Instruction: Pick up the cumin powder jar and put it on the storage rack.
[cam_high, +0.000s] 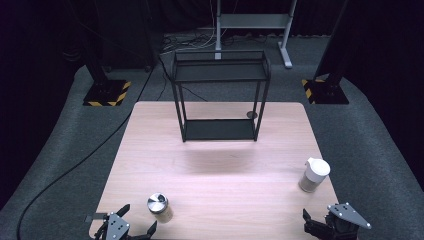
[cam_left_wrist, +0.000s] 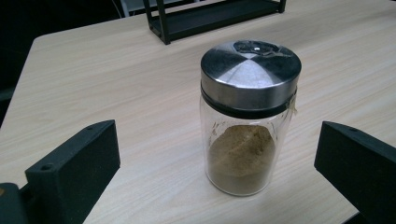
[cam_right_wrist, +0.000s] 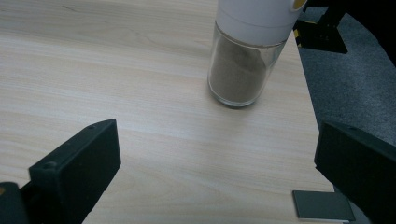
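A: Jars first, but take the scene by size. What carries them?

B: A pale wooden desk (cam_high: 220, 175). At its far end stands a black two-tier rack (cam_high: 220, 95), both tiers bare. The steel-lidded jar (cam_high: 160, 207) stands upright near the near left corner, and the white-capped jar (cam_high: 314, 175) stands upright close to the right edge.

A: What is in them?

B: Each is clear glass and holds a tan powder. In the left gripper view the powder in the steel-lidded jar (cam_left_wrist: 247, 116) fills roughly the lower half.

A: Now the left tongs (cam_high: 136, 222).

B: They sit at the near edge of the desk, spread as wide as they go, holding nothing and touching nothing. The steel-lidded jar stands just beyond their tips, in line with the gap but a little nearer the jaw seen on the right. Bare wood shows between the jar and each jaw.

A: And the right tongs (cam_high: 312, 225)?

B: Also spread wide and empty, at the near right corner. In the right gripper view the white-capped jar (cam_right_wrist: 247, 56) stands farther off than the other jar does from its tongs, ahead of the gap and toward the desk's right edge, well apart from both jaws.

A: Anything smaller?

B: A small dark flat tab (cam_right_wrist: 323, 204) lies on the desk edge just beside the jaw seen on the right.
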